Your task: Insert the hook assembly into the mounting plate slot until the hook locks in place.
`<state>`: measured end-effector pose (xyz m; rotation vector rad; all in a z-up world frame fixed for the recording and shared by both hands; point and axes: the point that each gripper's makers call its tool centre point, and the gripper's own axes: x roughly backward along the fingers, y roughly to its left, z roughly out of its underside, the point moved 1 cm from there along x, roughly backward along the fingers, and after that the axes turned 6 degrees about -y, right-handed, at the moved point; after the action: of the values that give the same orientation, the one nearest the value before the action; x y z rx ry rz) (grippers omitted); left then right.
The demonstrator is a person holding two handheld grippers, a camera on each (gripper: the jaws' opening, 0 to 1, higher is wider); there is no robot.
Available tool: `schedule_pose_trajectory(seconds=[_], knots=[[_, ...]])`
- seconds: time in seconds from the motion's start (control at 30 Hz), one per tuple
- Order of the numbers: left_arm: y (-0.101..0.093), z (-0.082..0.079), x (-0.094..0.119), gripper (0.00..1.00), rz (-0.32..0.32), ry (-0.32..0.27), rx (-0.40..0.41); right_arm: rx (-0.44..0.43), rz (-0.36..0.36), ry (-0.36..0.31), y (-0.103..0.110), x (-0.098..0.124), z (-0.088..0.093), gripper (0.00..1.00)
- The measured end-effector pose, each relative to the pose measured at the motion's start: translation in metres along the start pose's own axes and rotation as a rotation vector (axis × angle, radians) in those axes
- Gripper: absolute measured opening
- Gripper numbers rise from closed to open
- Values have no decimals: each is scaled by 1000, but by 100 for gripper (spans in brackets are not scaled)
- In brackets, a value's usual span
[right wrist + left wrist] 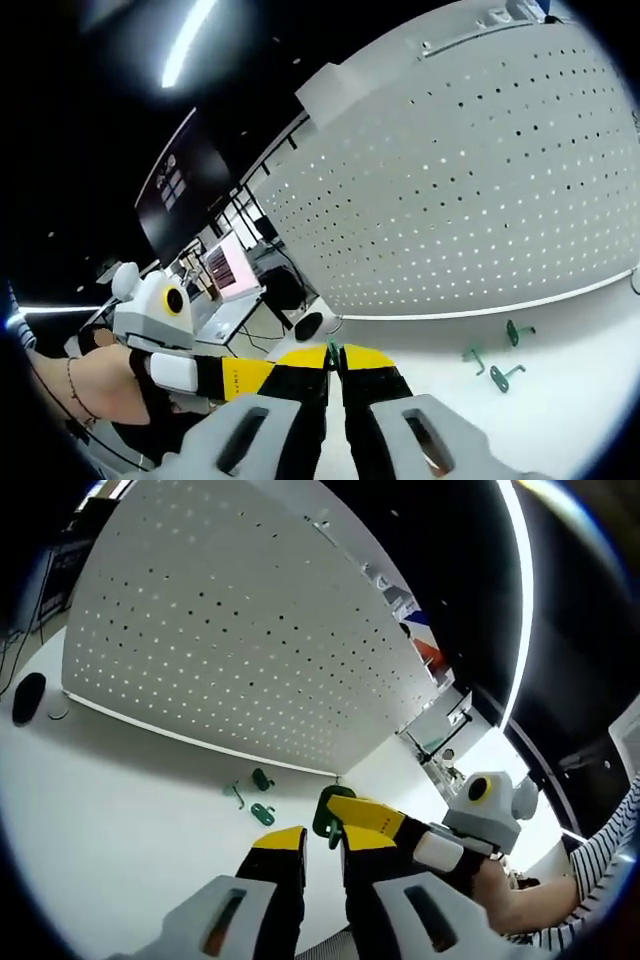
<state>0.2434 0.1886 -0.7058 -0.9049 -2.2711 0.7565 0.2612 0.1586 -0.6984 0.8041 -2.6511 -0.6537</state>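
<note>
A white perforated mounting board [230, 630] [480, 170] stands upright on the white table. My right gripper [335, 357] is shut on a green hook [333, 350], of which a thin sliver shows between its yellow tips. In the left gripper view the right gripper [352, 813] comes in from the right, holding that green hook [328, 815] just beyond my left gripper [322, 838], whose jaws stand apart. The left gripper [262, 373] reaches in from the left in the right gripper view. Three more green hooks [262, 798] [500, 355] lie on the table by the board's foot.
A black mouse [28, 695] lies at the table's left end. A person's hand [510, 900] and striped sleeve [600, 850] are at the right, and an arm [90, 385] at the left. Desks with a monitor [225, 265] stand behind the board.
</note>
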Motion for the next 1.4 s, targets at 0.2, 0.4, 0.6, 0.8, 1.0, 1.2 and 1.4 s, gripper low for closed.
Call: schedule_pose_trajectory(seconds=[0.2, 0.4, 0.6, 0.8, 1.0, 1.2, 1.4], knots=[[0, 0, 1, 11, 6, -4, 12, -2, -3, -3, 0, -1, 1, 0], [-1, 0, 1, 7, 14, -6, 7, -1, -7, -3, 2, -1, 2, 0], [-2, 1, 2, 5, 16, -8, 7, 1, -15, 0, 3, 0, 3, 0], [-3, 2, 2, 5, 21, -2, -10, 7, -22, 1, 4, 1, 3, 0], [-3, 2, 2, 4, 22, -2, -13, 6, -20, -4, 4, 2, 3, 0], [-3, 5, 3, 3, 22, 10, 5, 9, -18, 0, 4, 3, 5, 0], [-4, 7, 4, 1, 32, 23, 11, 8, -34, 9, 4, 4, 6, 1]])
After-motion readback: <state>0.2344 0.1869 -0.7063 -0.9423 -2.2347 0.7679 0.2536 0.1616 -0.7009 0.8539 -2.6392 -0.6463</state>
